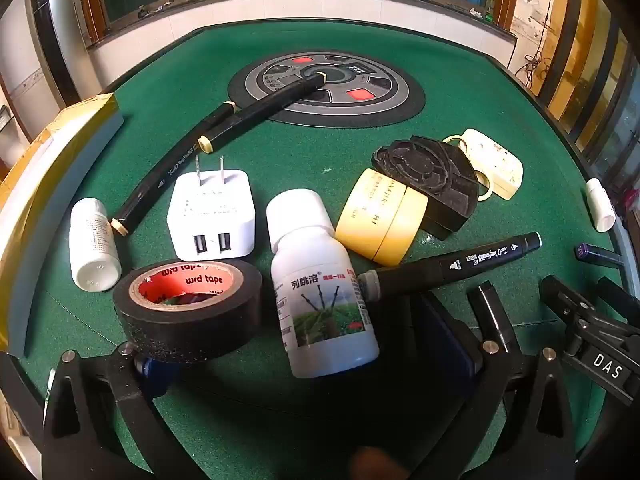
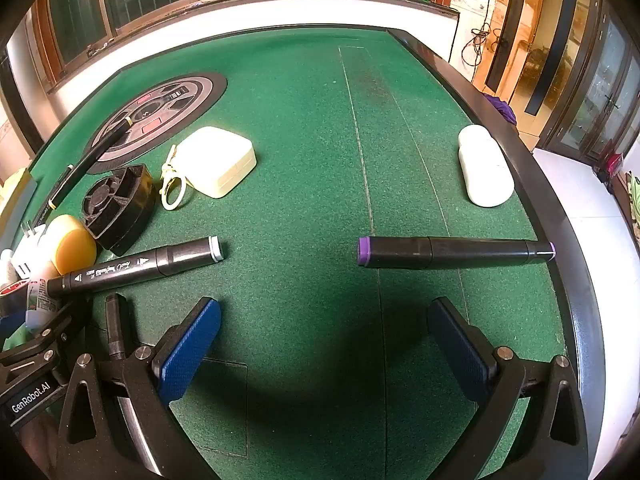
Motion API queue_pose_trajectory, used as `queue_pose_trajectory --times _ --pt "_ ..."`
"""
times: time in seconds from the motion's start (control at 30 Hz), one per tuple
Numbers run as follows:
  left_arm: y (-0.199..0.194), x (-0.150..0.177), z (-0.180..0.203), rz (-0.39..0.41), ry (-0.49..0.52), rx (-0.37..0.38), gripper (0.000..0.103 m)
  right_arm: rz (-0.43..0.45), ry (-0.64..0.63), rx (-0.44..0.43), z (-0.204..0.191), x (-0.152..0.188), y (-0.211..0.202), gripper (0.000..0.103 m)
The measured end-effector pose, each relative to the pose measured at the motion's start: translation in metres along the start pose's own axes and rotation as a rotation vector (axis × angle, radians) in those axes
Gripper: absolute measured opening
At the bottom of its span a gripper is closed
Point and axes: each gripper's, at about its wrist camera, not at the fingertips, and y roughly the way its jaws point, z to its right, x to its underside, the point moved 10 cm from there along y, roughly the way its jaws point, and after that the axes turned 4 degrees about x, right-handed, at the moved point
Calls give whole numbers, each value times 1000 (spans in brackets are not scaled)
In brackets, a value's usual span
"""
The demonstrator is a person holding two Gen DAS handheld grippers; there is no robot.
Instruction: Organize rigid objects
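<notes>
Both grippers stand fully open and hold nothing. Right gripper (image 2: pixel 324 344) hovers above bare green felt (image 2: pixel 304 152), the purple-capped marker (image 2: pixel 456 253) lying crosswise just beyond its blue pads (image 2: pixel 188 348). Left gripper (image 1: pixel 304 364) hangs over the clutter, black tape roll (image 1: pixel 188 308) and labelled white bottle (image 1: pixel 320 300) nearest. For the marker, straddle its barrel squarely at mid-length, then close.

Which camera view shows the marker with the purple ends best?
The right wrist view. There the purple-ended marker lies whole on the green table, ahead of the open right gripper, both purple ends visible. The left wrist view shows only one dark end of it near the right edge.
</notes>
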Motion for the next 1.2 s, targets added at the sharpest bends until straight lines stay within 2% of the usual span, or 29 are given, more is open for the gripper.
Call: queue_pose_trajectory --times 0.9,1.03,1.1,1.2 --pt "0 0 1 -1 -2 2 103 -1 -1 1 0 0 0 102" --pt "-2 2 4 -5 8 33 103 -1 1 2 0 -1 0 102" --pt "-9 0 9 19 19 72 103 -1 1 2 -1 -2 0 102" --pt "-33 -3 12 100 86 32 103 4 -2 -14 -2 -1 -3 102"
